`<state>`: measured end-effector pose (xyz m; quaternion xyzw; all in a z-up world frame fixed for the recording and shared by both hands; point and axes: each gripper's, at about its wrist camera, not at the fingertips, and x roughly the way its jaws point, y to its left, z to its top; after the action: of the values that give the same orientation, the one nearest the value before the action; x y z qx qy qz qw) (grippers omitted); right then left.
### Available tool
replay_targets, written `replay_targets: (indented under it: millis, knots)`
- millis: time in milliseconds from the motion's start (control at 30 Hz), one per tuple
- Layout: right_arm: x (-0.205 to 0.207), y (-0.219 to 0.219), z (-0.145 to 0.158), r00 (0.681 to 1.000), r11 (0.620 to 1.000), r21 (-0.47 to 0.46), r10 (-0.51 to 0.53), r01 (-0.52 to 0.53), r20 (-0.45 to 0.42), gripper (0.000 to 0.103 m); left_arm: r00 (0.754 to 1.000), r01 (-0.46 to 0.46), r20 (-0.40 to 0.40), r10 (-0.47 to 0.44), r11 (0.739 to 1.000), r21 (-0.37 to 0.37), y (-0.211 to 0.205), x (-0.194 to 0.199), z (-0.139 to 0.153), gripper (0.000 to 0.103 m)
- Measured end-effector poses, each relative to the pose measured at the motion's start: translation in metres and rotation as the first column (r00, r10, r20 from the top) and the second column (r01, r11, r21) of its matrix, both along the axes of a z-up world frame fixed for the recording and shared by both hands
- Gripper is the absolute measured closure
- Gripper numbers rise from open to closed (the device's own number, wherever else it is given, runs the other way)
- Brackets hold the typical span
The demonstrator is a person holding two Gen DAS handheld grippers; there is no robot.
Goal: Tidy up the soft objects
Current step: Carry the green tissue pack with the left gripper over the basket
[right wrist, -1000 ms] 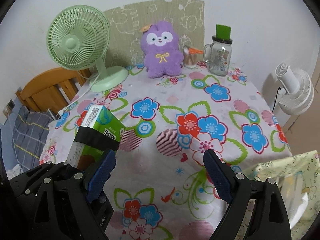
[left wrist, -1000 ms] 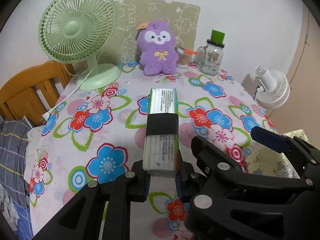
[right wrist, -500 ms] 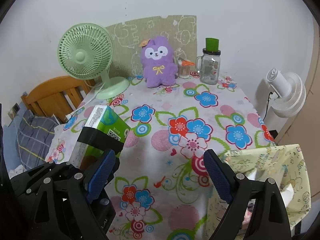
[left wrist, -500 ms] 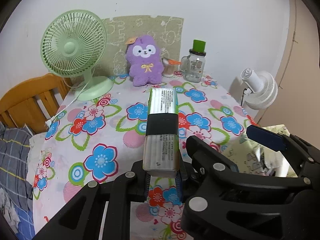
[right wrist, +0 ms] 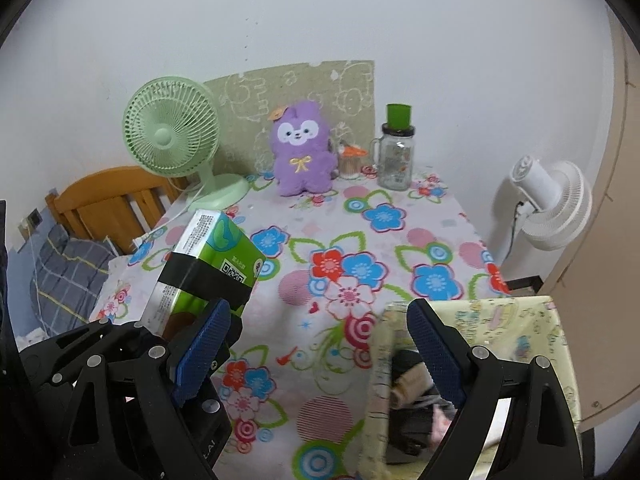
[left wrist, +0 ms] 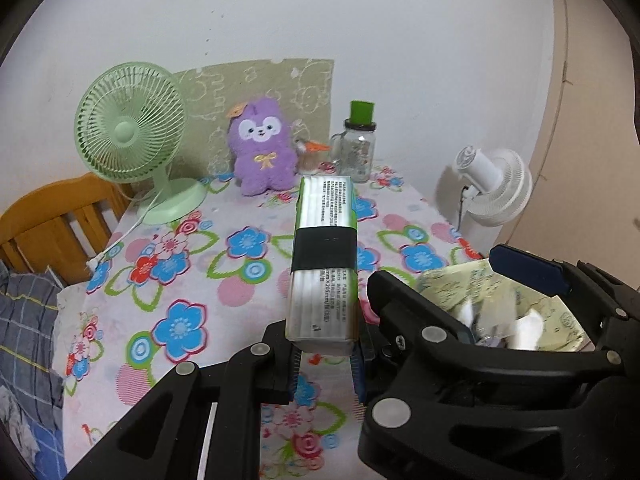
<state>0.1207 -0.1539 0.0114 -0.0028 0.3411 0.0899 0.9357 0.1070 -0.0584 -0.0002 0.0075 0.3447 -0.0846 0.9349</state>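
My left gripper (left wrist: 325,364) is shut on a green and white tissue pack (left wrist: 325,256) with a black band, holding it above the flowered table (left wrist: 192,264). The pack also shows in the right wrist view (right wrist: 204,268), at the left. My right gripper (right wrist: 316,356) is open and empty, above the table's near right edge. A purple plush toy (right wrist: 302,148) sits upright at the back of the table. A pale yellow fabric bin (right wrist: 520,320) holding soft items stands below the table's right side, under the right gripper.
A green desk fan (right wrist: 176,136) stands at back left, a glass jar with a green lid (right wrist: 396,156) at back right. A white fan (right wrist: 548,204) is off the table's right side. A wooden bed frame (right wrist: 108,200) and plaid bedding lie left.
Both grippers have pulled back and risen from the table, so more of the table and the yellow bin is in view. The left gripper still holds the tissue pack.
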Motion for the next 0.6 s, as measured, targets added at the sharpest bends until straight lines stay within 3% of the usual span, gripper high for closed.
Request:
replay_targets:
  millis: [233, 600]
  knots:
    - [-0.013, -0.033, 0.006, 0.999, 0.998, -0.025, -0.049, 0.049, 0.018, 0.011, 0.997, 0.073, 0.009, -0.072, 0.997, -0.028, -0.033, -0.005, 0.003, 0.084]
    - [-0.022, -0.091, -0.002, 0.991, 0.991, 0.009, -0.131, 0.131, 0.018, 0.011, 0.985, 0.174, 0.008, -0.174, 0.985, -0.008, -0.088, -0.007, -0.002, 0.084]
